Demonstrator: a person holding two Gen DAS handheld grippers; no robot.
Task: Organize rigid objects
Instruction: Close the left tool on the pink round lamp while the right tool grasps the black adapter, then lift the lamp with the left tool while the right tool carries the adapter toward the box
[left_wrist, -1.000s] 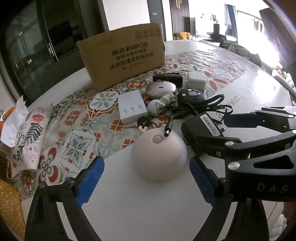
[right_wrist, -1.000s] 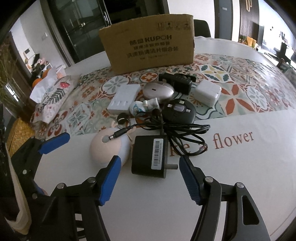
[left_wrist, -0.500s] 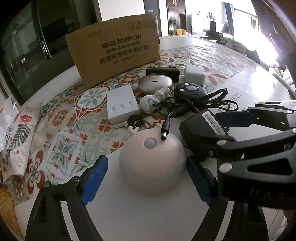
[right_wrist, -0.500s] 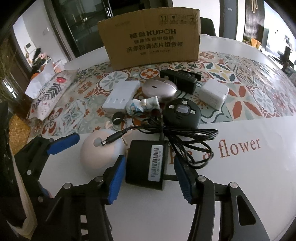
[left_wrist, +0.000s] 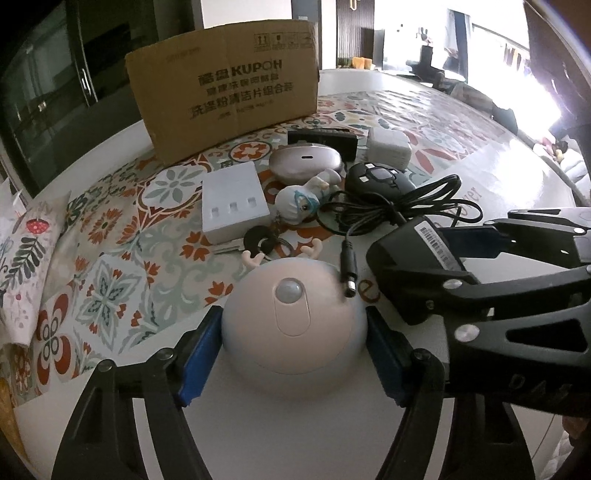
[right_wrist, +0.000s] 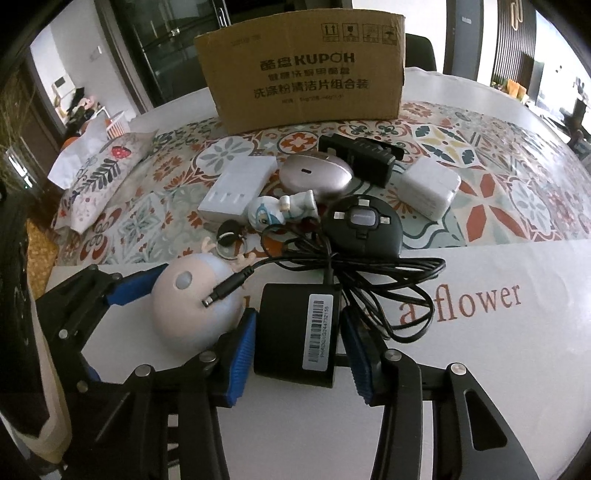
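A pink dome night light (left_wrist: 295, 321) sits on the white table between the blue pads of my left gripper (left_wrist: 293, 354), whose jaws have closed onto its sides. It also shows in the right wrist view (right_wrist: 195, 302). A black power adapter (right_wrist: 297, 328) with a barcode label lies between the pads of my right gripper (right_wrist: 299, 354), jaws closed onto it. Its cable (right_wrist: 369, 273) is coiled behind it and its plug tip rests on the dome. The adapter (left_wrist: 410, 266) shows in the left wrist view too.
Behind lie a white charger box (left_wrist: 232, 201), a key (left_wrist: 255, 242), a small figurine (left_wrist: 303, 201), a silver oval case (left_wrist: 304, 162), a black round adapter (left_wrist: 376, 179), a black block (right_wrist: 358, 155) and a white cube charger (right_wrist: 428, 186). A cardboard box (left_wrist: 225, 103) stands at the back.
Both grippers moved forward and down and narrowed: the left one around the pink dome, the right one around the black adapter.
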